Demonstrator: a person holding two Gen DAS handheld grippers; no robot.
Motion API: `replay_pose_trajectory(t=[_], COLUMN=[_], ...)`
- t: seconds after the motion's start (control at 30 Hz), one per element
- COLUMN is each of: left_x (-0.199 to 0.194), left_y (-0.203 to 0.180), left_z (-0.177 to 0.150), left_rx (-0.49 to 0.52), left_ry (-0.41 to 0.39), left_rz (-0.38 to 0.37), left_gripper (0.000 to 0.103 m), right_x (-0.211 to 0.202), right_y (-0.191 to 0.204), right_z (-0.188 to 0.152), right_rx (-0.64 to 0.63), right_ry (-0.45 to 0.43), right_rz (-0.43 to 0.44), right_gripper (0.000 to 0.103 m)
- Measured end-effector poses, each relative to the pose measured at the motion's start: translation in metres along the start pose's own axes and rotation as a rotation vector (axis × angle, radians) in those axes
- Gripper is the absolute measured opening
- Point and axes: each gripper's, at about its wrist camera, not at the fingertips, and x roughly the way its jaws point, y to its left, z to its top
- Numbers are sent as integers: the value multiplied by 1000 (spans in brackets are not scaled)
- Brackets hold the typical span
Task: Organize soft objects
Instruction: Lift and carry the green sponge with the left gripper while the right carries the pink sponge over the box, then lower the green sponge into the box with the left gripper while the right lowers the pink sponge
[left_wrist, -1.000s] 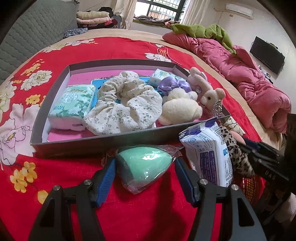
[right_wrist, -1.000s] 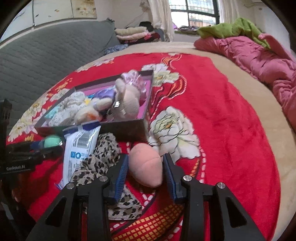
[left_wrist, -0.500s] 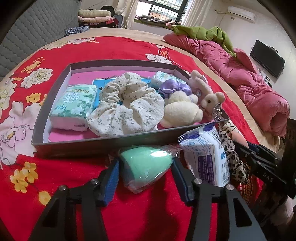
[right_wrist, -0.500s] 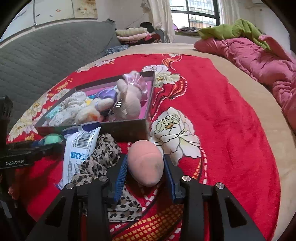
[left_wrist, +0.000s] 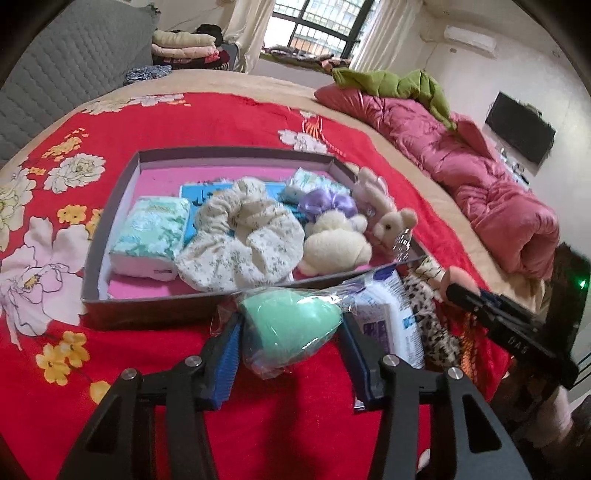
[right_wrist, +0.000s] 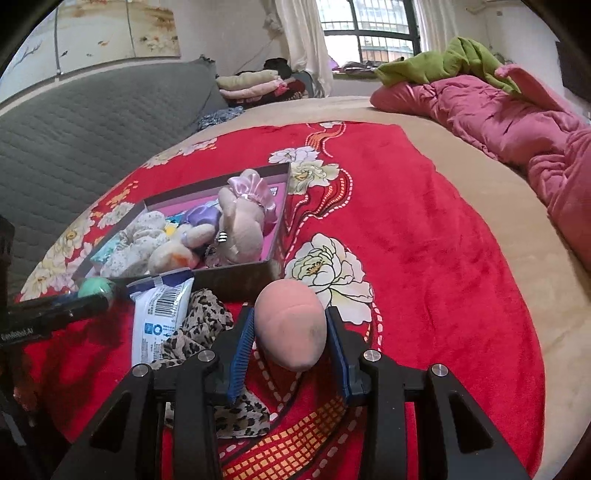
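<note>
A mint-green sponge in a clear bag (left_wrist: 291, 321) sits between the blue pads of my left gripper (left_wrist: 290, 326), just in front of the grey tray (left_wrist: 147, 299). The jaws are closing and both pads press the bag. My right gripper (right_wrist: 290, 317) is shut on a pink egg-shaped sponge (right_wrist: 291, 328), held above the red floral bedspread (right_wrist: 424, 277). The tray holds a tissue pack (left_wrist: 147, 229), a floral scrunchie (left_wrist: 240, 240), a purple scrunchie (left_wrist: 325, 201) and plush bunnies (left_wrist: 340, 240). A blue-and-white wipes pack (right_wrist: 159, 314) and a leopard scrunchie (right_wrist: 199, 325) lie between the grippers.
A rolled pink quilt (left_wrist: 480, 177) with a green blanket (left_wrist: 399, 83) on it runs along the bed's right side. A grey quilted headboard (right_wrist: 92, 129) stands at the left, with folded clothes (right_wrist: 251, 85) at the far end. Bare red bedspread lies right of the tray.
The left jaws have narrowed onto the bagged green sponge and raised it a little. The right gripper has lifted the pink sponge off the bedspread.
</note>
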Motion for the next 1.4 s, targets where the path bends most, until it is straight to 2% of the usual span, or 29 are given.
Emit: replay_pose_trajectory(t=[0.23, 0.4, 0.7, 1.03, 1.4], left_x=[-29, -35, -46, -45, -31], left_y=[13, 30, 46, 55, 57], left_z=[10, 19, 31, 44, 51], left_rx=[-34, -86, -119, -136, -130], left_ry=[-100, -125, -182, -199, -164], left_rz=[16, 26, 49, 52, 72], left_gripper=[51, 51, 51, 51, 51], right_x=[-12, -20, -31, -21, 6], right_y=[8, 19, 54, 92, 102], right_z=[5, 11, 29, 47, 59], right_rx=[-12, -22, -72, -144, -160], right_ry=[-38, -63, -111, -126, -79], right_rz=[-6, 9, 47, 66, 34], right_gripper=[39, 39, 39, 39, 39])
